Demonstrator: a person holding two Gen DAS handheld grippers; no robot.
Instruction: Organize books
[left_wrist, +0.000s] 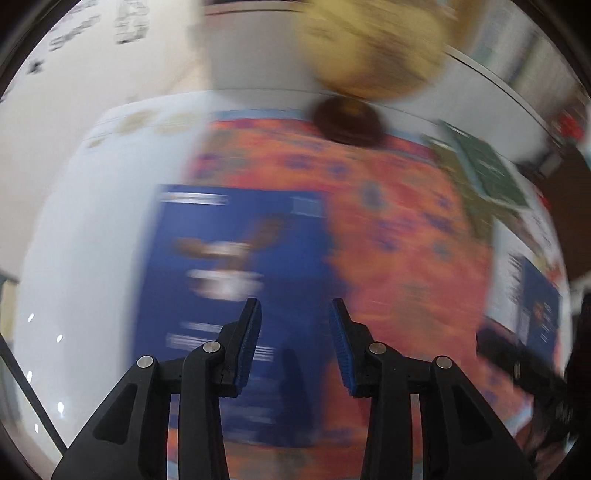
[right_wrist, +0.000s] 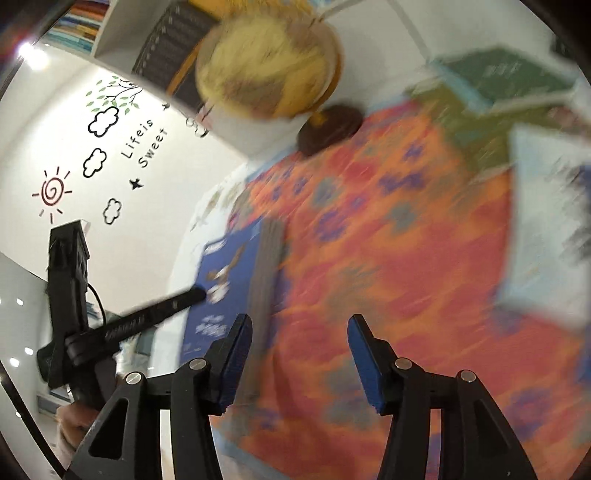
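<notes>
1. A globe (right_wrist: 267, 70) on a dark round base (right_wrist: 330, 129) stands at the far edge of the orange patterned cloth (right_wrist: 388, 240).
2. One blue book (left_wrist: 236, 266) lies flat at the cloth's left edge; one green book (right_wrist: 517, 79) lies at its far right corner.
3. The left gripper (left_wrist: 295, 325) hangs over the blue book, jaws apart and empty.
4. The right gripper (right_wrist: 300, 343) is above the cloth, jaws parted and empty.

White bench (left_wrist: 74, 258) w/ an orange patterned cloth (left_wrist: 406, 221) spread over most of it; bare white strip shows at left. On the cloth: blue book (left_wrist: 229, 258) flat, near the cloth's left edge; globe's dark round base (left_wrist: 347, 122) at the far edge; green book (left_wrist: 495, 173) at far right, on top of other books. Another blue-and-white book (left_wrist: 532, 299) at right edge. Pics blurred, titles unreadable.
</notes>
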